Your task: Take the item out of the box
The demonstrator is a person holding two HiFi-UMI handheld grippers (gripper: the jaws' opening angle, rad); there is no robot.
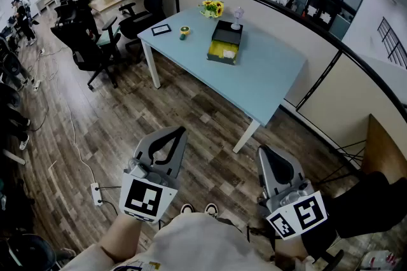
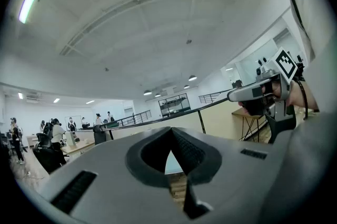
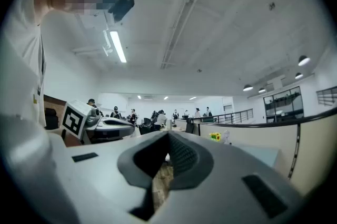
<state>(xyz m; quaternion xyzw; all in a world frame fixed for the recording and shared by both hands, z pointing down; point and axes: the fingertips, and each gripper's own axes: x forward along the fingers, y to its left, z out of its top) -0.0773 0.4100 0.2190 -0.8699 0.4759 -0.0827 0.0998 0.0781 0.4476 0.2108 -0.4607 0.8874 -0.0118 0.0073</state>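
Far ahead in the head view, an open black box [image 1: 225,42] with a yellow inside lies on a light blue table [image 1: 267,76]. A small white item [image 1: 229,54] rests at the box's near end. Both grippers are held close to the body, well short of the table, over the wooden floor. My left gripper [image 1: 180,130] is shut with nothing in it; its tips [image 2: 170,131] meet. My right gripper [image 1: 262,150] is shut and empty too, its tips [image 3: 168,136] pressed together. Each gripper view points up and mostly shows ceiling.
On the table stand sunflowers [image 1: 212,7], a clear glass [image 1: 238,16], a small roll [image 1: 184,31] and a dark flat frame [image 1: 161,29]. Black office chairs [image 1: 143,2] stand left of the table, a curved partition [image 1: 318,66] behind it. A power strip [image 1: 96,193] lies on the floor.
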